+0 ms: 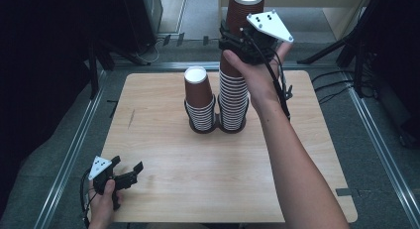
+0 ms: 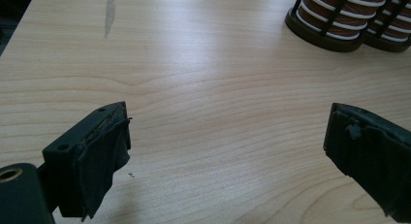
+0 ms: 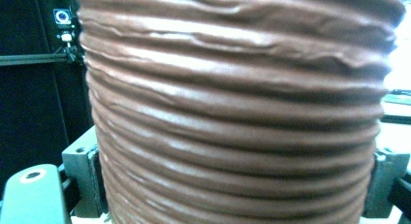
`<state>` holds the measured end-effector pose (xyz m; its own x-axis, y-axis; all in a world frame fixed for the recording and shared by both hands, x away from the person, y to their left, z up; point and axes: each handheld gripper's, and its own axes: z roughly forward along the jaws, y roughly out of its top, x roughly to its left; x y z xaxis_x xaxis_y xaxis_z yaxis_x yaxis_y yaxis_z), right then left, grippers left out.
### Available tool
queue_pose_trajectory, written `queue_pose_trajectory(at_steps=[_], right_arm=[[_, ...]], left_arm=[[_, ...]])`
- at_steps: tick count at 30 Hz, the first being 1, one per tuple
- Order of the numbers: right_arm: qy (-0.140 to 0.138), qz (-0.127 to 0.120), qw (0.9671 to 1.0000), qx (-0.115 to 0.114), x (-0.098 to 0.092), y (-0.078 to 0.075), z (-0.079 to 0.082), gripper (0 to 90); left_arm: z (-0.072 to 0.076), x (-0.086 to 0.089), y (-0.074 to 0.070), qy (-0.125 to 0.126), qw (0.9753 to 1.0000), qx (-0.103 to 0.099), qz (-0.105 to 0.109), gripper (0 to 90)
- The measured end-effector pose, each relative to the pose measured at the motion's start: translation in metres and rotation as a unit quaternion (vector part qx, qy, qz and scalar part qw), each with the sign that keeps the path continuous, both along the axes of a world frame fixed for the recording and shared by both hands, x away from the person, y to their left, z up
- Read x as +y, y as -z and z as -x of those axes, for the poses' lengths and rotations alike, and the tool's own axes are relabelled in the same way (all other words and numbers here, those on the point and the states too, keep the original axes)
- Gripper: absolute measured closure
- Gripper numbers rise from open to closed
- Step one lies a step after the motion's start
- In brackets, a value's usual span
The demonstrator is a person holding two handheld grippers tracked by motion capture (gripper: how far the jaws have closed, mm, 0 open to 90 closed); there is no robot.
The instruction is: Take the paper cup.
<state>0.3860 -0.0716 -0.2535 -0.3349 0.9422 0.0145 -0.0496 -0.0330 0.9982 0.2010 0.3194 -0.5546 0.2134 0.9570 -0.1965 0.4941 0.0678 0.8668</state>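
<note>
Cups (image 1: 246, 11), a brown nested batch, sit clamped in the right tongs (image 1: 243, 40) above the tall stack (image 1: 233, 102) at 12 o'clock. Left tongs (image 1: 127, 171), wide open and empty, rest at 8 o'clock. Judged midway: batch lifted, not yet placed.

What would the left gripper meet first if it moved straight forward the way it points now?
Probably bare table at first. The left gripper, open, points across it toward the black cup holder, which it seems likely to meet first, though depth is unclear.
</note>
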Motion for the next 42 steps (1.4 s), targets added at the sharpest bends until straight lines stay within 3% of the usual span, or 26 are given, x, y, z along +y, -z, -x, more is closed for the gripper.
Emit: queue_pose_trajectory(at_steps=[10, 23, 31, 42], right_arm=[[0.011, -0.007, 0.9999, -0.009, -0.011, -0.010, 0.006, 11.9], [0.036, -0.009, 0.9992, -0.018, -0.045, -0.015, 0.014, 11.9], [0.047, -0.007, 0.9987, -0.015, -0.064, -0.006, 0.017, 12.0], [0.054, 0.006, 0.9985, -0.004, -0.079, 0.017, 0.024, 11.9]], left_arm=[[0.000, 0.000, 0.000, 0.001, 1.0000, 0.000, 0.000, 3.2], [0.000, 0.000, 0.000, 0.000, 1.0000, 0.000, -0.003, 3.2], [0.000, -0.001, 0.000, -0.002, 1.0000, -0.002, -0.003, 3.2], [0.000, -0.001, 0.000, -0.004, 1.0000, -0.005, -0.003, 3.2]])
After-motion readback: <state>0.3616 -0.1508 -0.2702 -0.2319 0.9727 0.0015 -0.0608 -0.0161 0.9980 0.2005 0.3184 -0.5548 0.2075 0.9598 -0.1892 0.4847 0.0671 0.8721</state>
